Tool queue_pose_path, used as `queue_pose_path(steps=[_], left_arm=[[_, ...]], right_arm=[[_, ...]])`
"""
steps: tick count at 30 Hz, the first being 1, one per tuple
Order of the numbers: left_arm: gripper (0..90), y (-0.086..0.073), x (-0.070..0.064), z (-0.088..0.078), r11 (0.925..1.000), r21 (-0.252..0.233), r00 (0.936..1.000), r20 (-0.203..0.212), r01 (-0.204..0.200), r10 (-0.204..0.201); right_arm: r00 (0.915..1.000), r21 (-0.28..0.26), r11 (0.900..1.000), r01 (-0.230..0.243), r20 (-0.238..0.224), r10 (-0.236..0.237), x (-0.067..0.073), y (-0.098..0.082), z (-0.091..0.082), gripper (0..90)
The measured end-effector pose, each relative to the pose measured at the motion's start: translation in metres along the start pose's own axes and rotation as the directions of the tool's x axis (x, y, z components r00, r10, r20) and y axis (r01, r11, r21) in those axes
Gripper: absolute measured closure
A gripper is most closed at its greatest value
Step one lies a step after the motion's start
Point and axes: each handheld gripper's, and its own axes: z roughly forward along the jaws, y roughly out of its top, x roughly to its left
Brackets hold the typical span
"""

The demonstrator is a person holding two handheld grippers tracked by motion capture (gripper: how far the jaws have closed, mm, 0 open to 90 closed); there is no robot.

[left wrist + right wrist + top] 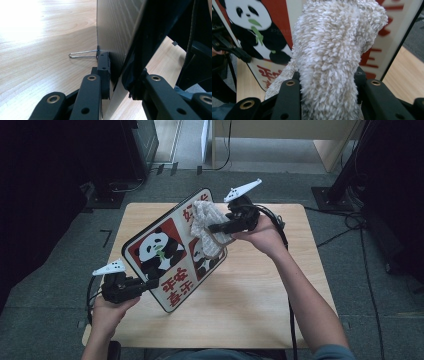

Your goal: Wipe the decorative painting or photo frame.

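At the lower left of the high view the left gripper [150, 284] has its fingers clamped on the lower edge of the panda board [172, 251], gripping it tight; the left gripper view shows one pad pressed flat on the board's pale back beside a thin wire loop [82, 53]. The board stands tilted above the middle of the wooden worktop [250, 290], its printed panda face turned up toward the camera, lower corner near the worktop. Moving right, a fluffy cream cloth [204, 231] lies against the board's upper right part. It's pinched in the right gripper [214, 228], fingers closed snugly round the bunched pile, as the right gripper view shows with cloth [332, 62] bulging between them.
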Motion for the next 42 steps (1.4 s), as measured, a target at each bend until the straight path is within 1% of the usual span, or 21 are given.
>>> queue_pose_path(steps=[2,6,9,11,13,14,21,28,31,32,42], left_arm=[[75.4,0.000,-0.001,0.000,1.0000,-0.001,1.0000,-0.004,-0.001,0.001],[75.6,0.000,-0.001,0.000,1.0000,-0.004,1.0000,-0.007,0.000,0.000],[75.7,0.000,-0.001,0.000,1.0000,-0.004,1.0000,-0.007,-0.004,0.004],[75.7,0.000,-0.001,0.000,1.0000,-0.003,1.0000,-0.007,-0.006,0.006],[75.7,0.000,-0.001,0.000,1.0000,-0.003,1.0000,-0.007,-0.004,0.004],[75.7,0.000,0.000,0.000,1.0000,-0.002,1.0000,-0.006,-0.003,0.003],[75.6,0.000,-0.001,0.000,1.0000,-0.003,1.0000,-0.005,-0.003,0.003],[75.5,0.000,0.000,0.000,1.0000,0.000,1.0000,-0.003,-0.003,0.003],[75.2,0.000,0.000,0.000,1.0000,0.002,1.0000,0.003,-0.001,0.001],[75.1,0.000,0.000,0.000,1.0000,0.002,1.0000,0.003,-0.002,0.002],[75.2,0.000,0.000,0.000,1.0000,0.000,1.0000,0.000,-0.004,0.004]], right_arm=[[0.9999,-0.005,1.000,0.011,0.003,-0.011,0.001,0.006,-0.002,63.9],[0.9997,-0.019,1.000,0.024,-0.007,-0.024,0.003,0.018,-0.004,63.9],[0.9994,-0.028,0.999,0.031,-0.013,-0.031,0.005,0.025,-0.001,63.9],[0.9992,-0.017,0.999,0.037,-0.014,-0.037,0.006,0.026,0.004,63.9],[0.9988,-0.003,0.999,0.049,-0.006,-0.049,0.005,0.024,0.008,63.9],[0.9988,-0.002,0.999,0.048,-0.006,-0.048,0.005,0.023,0.010,63.9],[0.9993,-0.010,1.000,0.029,-0.025,-0.029,-0.001,0.016,0.016,63.8],[0.9992,-0.014,1.000,0.020,-0.035,-0.020,-0.003,0.011,0.019,63.8],[0.9991,-0.012,1.000,0.012,-0.040,-0.013,-0.003,0.007,0.021,63.7],[0.9990,-0.013,1.000,0.017,-0.041,-0.017,-0.003,0.005,0.022,63.7],[0.9984,-0.008,1.000,-0.003,-0.057,0.003,-0.004,-0.009,0.027,63.7]])
